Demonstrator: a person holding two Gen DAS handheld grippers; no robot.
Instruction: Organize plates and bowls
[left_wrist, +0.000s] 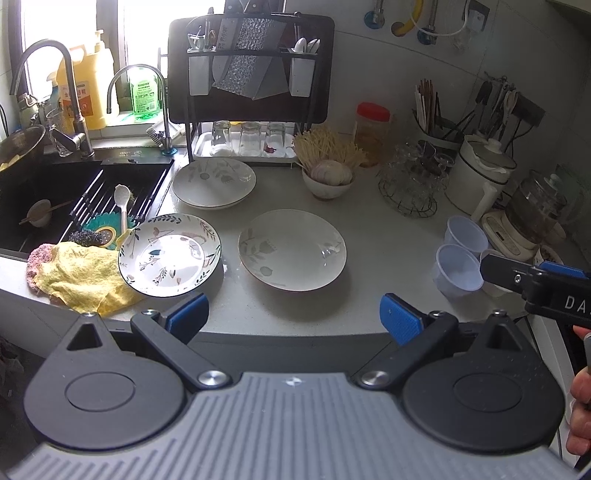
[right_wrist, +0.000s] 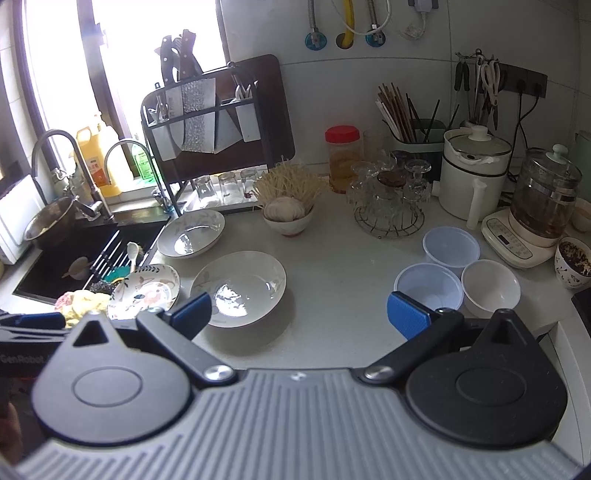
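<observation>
Three plates lie on the grey counter: a leaf-patterned plate (left_wrist: 169, 254) (right_wrist: 144, 291) by the sink, a white deep plate (left_wrist: 292, 249) (right_wrist: 240, 287) in the middle, and another white plate (left_wrist: 214, 182) (right_wrist: 191, 234) behind them. At the right stand two clear plastic bowls (left_wrist: 458, 271) (right_wrist: 428, 287), (right_wrist: 451, 245) and a small white bowl (right_wrist: 490, 288). My left gripper (left_wrist: 293, 315) is open and empty, hovering near the counter's front edge before the middle plate. My right gripper (right_wrist: 299, 314) is open and empty too, between the middle plate and the plastic bowls.
A black sink (left_wrist: 74, 199) with a spoon and scrubbers is on the left, a yellow cloth (left_wrist: 79, 277) at its corner. A dish rack (left_wrist: 251, 85) with glasses, a bowl of garlic (left_wrist: 328, 179), a glass holder (right_wrist: 388, 206), a pot and a kettle (right_wrist: 543, 199) line the back.
</observation>
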